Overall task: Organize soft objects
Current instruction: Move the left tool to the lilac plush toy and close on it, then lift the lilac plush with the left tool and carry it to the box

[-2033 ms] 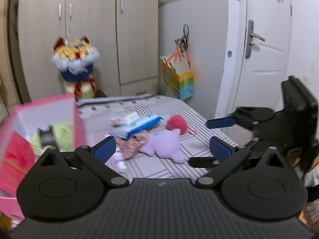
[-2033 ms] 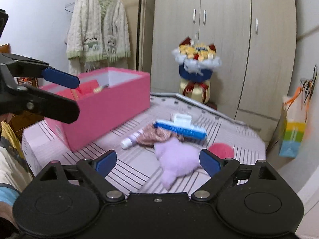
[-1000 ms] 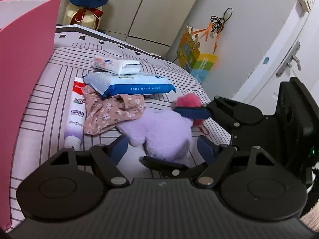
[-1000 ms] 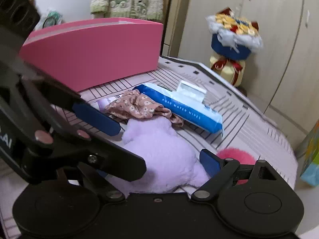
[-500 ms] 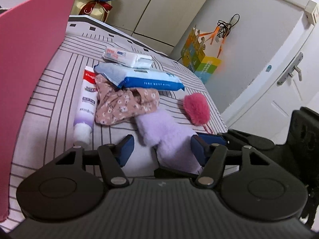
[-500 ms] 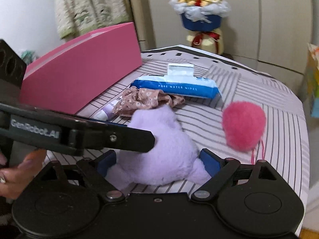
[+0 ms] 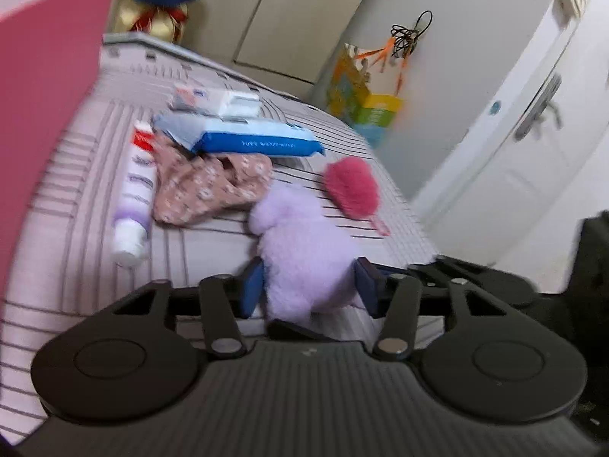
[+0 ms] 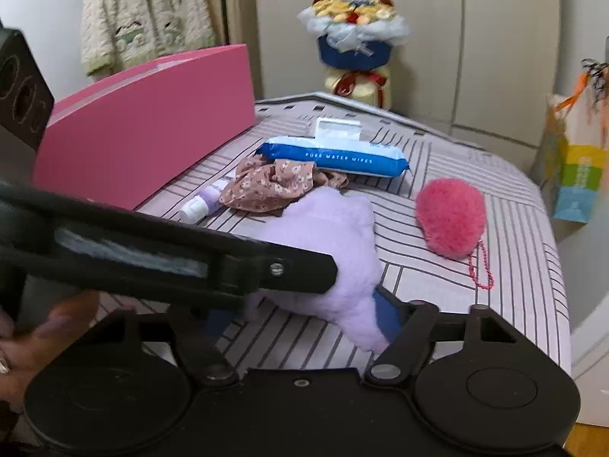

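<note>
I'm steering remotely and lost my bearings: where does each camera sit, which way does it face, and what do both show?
Left wrist: rides the left tool, facing across the striped bed toward the door; its closing jaws flank the purple plush.
Right wrist: rides the right tool, facing the wardrobe and pink box; a hand shows.
Shared: plush, pink pompom, wipes pack.

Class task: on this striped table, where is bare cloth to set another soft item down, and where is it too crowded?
Bare patches: the striped table right of the pink pom-pom, and the back corner behind the wipes pack. Crowded: the cluster of toothpaste tube, floral cloth and purple plush, where both hand-held grippers are closing in.
</note>
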`<state>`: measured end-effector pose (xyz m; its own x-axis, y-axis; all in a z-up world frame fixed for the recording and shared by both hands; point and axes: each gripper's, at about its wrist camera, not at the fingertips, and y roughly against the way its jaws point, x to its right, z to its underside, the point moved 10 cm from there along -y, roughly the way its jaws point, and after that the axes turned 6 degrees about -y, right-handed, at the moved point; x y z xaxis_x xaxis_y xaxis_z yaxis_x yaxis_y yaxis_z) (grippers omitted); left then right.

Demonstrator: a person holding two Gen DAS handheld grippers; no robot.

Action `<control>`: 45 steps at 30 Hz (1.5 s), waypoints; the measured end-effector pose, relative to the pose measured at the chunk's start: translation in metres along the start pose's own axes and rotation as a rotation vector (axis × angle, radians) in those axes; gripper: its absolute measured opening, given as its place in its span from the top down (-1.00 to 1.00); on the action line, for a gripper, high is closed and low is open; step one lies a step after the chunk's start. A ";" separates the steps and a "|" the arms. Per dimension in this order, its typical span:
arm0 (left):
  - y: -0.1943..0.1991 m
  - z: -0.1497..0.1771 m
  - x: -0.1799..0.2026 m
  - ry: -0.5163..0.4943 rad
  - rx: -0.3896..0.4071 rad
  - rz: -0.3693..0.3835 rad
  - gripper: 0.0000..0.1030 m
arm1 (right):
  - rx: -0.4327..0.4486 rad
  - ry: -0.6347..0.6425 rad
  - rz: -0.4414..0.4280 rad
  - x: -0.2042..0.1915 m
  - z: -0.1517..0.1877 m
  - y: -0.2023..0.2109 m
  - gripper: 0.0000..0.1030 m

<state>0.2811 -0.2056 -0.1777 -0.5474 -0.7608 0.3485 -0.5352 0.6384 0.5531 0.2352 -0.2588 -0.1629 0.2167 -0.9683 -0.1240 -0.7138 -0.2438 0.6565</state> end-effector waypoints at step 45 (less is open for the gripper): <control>0.156 0.033 0.037 -0.129 -0.067 0.008 0.08 | 0.061 0.118 0.051 -0.118 0.023 0.119 -0.61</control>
<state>0.1560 -0.1301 -0.1035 -0.6320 -0.7317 0.2555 -0.4885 0.6320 0.6017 0.1089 -0.1750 -0.0875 0.2532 -0.9674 -0.0008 -0.7641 -0.2005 0.6132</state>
